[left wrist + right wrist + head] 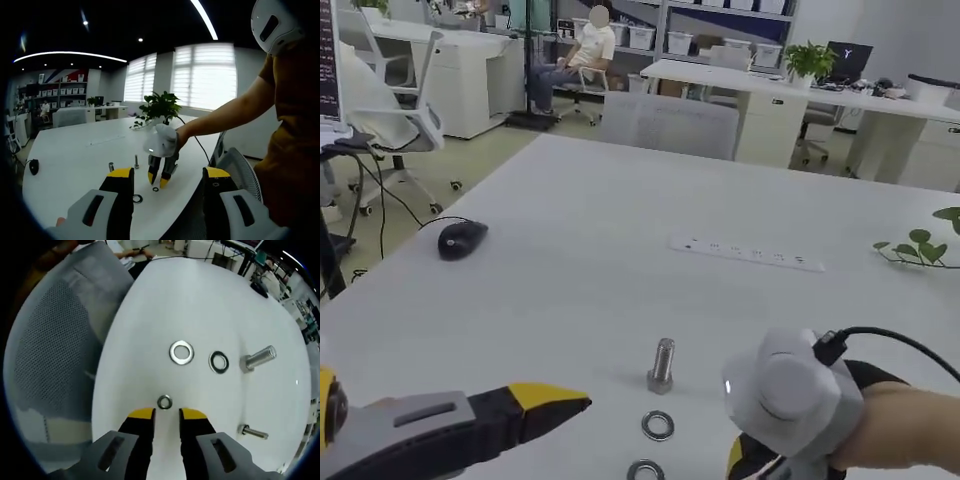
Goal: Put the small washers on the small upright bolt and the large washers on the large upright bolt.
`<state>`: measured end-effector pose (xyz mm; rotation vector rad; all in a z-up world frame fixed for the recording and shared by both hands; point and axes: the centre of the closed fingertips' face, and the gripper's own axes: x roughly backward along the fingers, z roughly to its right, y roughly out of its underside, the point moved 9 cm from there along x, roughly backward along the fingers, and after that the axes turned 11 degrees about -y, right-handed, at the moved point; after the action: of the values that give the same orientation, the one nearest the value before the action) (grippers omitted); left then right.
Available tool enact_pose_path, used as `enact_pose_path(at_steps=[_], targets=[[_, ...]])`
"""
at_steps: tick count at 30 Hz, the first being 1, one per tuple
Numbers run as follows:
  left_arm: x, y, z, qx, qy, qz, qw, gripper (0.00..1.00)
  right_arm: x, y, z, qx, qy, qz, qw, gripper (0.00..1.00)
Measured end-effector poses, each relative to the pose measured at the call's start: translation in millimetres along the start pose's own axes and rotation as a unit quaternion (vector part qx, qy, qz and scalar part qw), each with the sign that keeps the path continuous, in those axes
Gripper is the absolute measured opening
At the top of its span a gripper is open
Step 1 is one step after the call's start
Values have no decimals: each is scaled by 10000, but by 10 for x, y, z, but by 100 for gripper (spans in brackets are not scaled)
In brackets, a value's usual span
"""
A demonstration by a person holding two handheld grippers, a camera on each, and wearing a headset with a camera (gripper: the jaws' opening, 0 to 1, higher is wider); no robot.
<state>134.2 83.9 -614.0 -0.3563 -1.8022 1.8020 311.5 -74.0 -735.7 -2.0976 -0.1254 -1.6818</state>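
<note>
Yellow-tipped right gripper [167, 415] rises from the bottom of its own view, jaws a narrow gap apart and holding nothing. A small washer [164, 402] lies flat on the white worktop [210, 295] just ahead of the tips. Further up the frame lie a bright large washer [181, 352] and, beside it but apart, a darker washer [219, 361]. To the right stands the large bolt [257, 359] (thread up, head down), with the small bolt [252, 431] upright at lower right. In the head view the bright large washer is cut off by the bottom edge, and the right gripper's tips are mostly hidden under its pale housing. Left gripper [168, 174] is spread wide and empty.
</note>
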Motion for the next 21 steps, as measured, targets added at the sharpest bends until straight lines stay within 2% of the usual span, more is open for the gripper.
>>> enact_pose_path(at_steps=[4,6,7,21], targets=[[21,-7,0,6,-26,22,10000,54,-33,-24,-1,10,-28,7,10000,21],[25,-6,-6,16,-41,24,10000,54,-48,-16,-1,56,-51,-92,9999,21],[27,-5,-7,18,-43,28,10000,54,-59,-30,1,6,-50,-18,10000,21],[-22,12,-17,15,19,7,10000,54,-58,-43,-23,-161,19,30,9999,17]])
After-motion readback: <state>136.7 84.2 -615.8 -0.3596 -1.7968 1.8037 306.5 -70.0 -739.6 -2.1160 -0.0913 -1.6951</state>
